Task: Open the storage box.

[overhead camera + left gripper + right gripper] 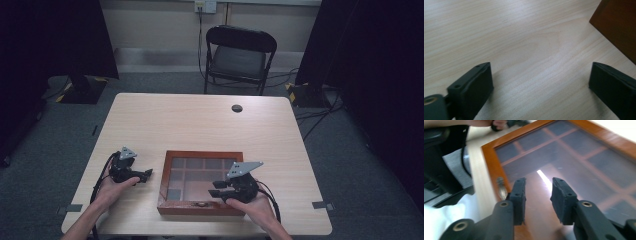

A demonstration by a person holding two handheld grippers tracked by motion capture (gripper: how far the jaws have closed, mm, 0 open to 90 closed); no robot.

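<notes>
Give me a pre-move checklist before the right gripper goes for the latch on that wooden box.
1. Lid of the wooden box closed: ok, the glass panel lies flat in its frame.
2. Right gripper empty: ok, nothing between its fingers, and a gap remains.
3. Right gripper lined up with the latch: not ok, the latch lies off to one side of the fingers, which are over the glass.
4. Left gripper clear of the box: ok, open over bare table, beside the box's edge.
5. Box steadied: not ok, neither gripper holds it.
6. Latch fastened: cannot tell, too blurred.
</notes>
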